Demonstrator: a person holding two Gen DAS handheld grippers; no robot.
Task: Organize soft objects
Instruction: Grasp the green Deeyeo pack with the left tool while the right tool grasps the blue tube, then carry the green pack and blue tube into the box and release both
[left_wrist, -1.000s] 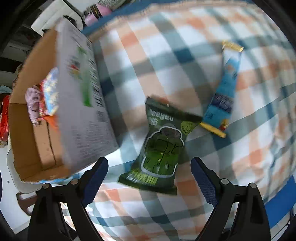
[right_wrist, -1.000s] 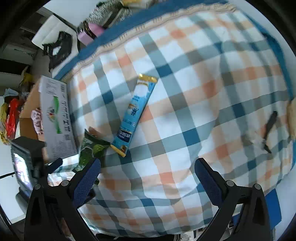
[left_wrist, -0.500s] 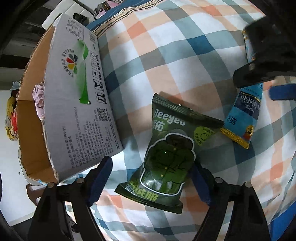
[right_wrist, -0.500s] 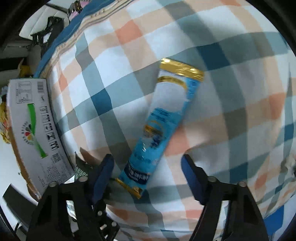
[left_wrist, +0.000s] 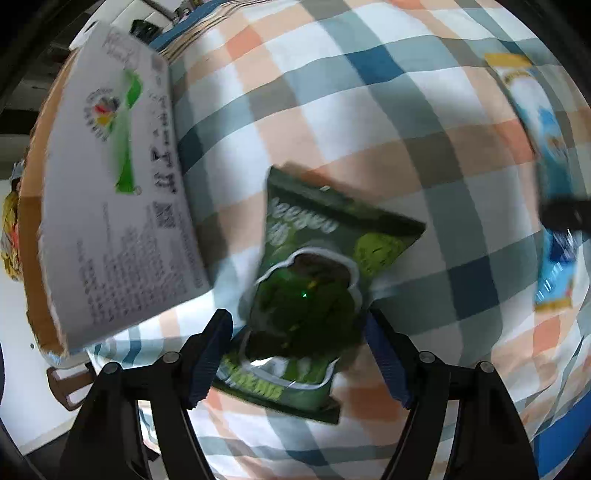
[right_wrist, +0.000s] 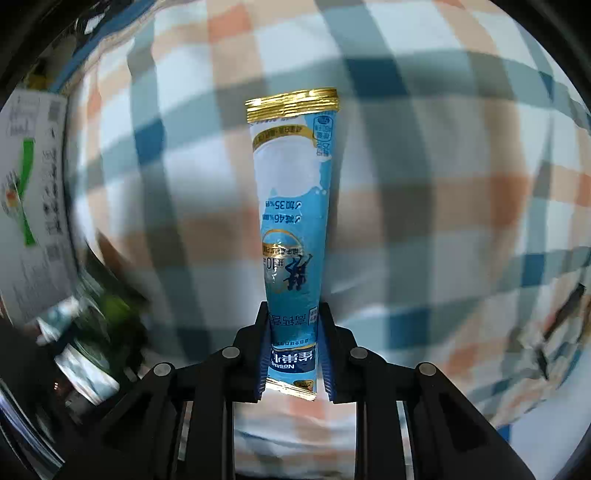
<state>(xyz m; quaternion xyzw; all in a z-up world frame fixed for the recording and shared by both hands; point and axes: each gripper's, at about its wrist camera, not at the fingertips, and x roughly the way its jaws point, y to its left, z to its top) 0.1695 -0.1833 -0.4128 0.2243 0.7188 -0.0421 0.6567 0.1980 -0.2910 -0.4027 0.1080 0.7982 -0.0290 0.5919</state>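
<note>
A dark green snack bag (left_wrist: 314, 288) lies on the checked cloth. My left gripper (left_wrist: 299, 354) has closed in around its lower half, and the pads touch both sides of the crumpled bag. A long blue stick pouch with gold ends (right_wrist: 293, 221) is pinched at its near end by my right gripper (right_wrist: 293, 354), which is shut on it. The same pouch (left_wrist: 543, 155) shows at the right of the left wrist view. The green bag (right_wrist: 99, 321) appears blurred at the lower left of the right wrist view.
An open cardboard box (left_wrist: 122, 206) with a white printed side stands left of the green bag, with soft items inside; it also shows in the right wrist view (right_wrist: 33, 206). The checked cloth (left_wrist: 369, 110) covers the surface. A dark thin object (right_wrist: 565, 306) lies at the right.
My left gripper has narrowed around the green bag, which now bulges and crumples. My right gripper moved down onto the blue pouch and shut on its near end.
</note>
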